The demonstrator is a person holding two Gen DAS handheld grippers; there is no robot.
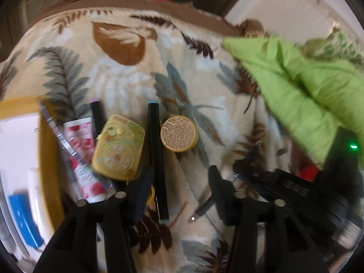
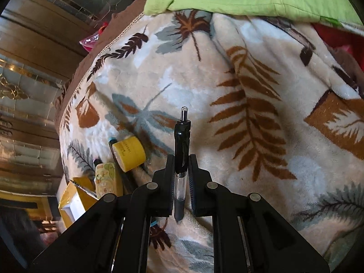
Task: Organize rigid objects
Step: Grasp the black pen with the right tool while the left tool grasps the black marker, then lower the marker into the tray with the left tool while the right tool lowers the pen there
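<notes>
On a leaf-patterned blanket (image 1: 127, 77) lie a round yellow jar (image 1: 178, 133), a long black marker (image 1: 157, 159), a yellow case (image 1: 119, 147), a pink floral tube (image 1: 83, 157), a second black marker (image 1: 97, 118) and a thin striped pen (image 1: 61, 134), side by side. My left gripper (image 1: 179, 188) is open just short of them, its left finger next to the long marker. My right gripper (image 2: 182, 173) is shut on a black click pen (image 2: 182, 150), held lengthwise above the blanket. The jar (image 2: 129, 150) and case (image 2: 107, 177) lie to its left.
A yellow-rimmed box (image 1: 47, 159) with white and blue contents stands at the left. A green cloth (image 1: 295, 91) lies at the right. The right gripper's black frame (image 1: 284, 186) shows at the lower right. Wooden cabinets (image 2: 29, 91) stand beyond the blanket's edge.
</notes>
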